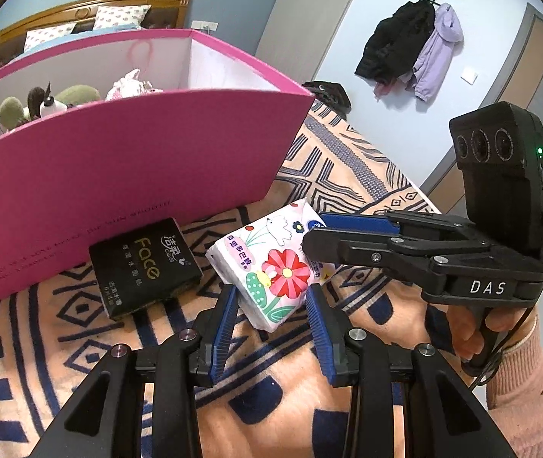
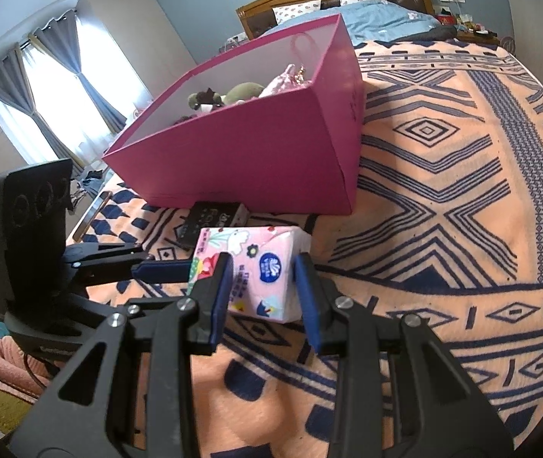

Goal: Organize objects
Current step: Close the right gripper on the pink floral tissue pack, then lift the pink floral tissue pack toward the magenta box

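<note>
Tissue pack (image 1: pixel 271 267), floral, is sitting lifted off the bed blanket (image 2: pixel 443 191), in front of the pink box (image 1: pixel 138 175). I'm pinching it with both claws: left claw (image 1: pixel 271 305) on one end, right claw (image 2: pixel 262 278) on the other. Both are pointing downward. Black tissue pack (image 1: pixel 145 263) is lying beside it.

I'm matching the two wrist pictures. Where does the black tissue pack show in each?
Left wrist: black pack, left of centre, before the pink box.
Right wrist: black pack, centre-left, partly hidden behind the floral pack.
Shared landmark: the pink box.
</note>
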Motion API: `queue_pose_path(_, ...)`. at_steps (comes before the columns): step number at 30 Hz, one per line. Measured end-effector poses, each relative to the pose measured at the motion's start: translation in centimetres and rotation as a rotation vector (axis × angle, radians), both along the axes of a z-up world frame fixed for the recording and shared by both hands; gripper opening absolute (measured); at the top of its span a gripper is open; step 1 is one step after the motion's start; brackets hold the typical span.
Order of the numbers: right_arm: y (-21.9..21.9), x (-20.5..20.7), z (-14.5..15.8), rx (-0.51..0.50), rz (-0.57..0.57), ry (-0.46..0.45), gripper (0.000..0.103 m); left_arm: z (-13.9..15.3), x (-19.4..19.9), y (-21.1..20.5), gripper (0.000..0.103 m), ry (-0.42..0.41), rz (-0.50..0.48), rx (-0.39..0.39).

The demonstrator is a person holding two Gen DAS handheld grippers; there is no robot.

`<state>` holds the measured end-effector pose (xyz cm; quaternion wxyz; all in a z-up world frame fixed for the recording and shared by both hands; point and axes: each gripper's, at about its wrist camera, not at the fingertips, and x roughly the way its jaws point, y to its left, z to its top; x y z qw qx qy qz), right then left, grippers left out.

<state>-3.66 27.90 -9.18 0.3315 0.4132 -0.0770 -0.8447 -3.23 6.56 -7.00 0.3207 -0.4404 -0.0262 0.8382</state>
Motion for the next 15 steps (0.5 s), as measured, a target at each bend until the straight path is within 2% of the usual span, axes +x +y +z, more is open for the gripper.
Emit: queue_pose_path(15,-0.7,1.0,2.6,-0.021,0.018,0.07,0.037,2.7,-0.5,0.4,0.037,0.07,0.008,-0.001)
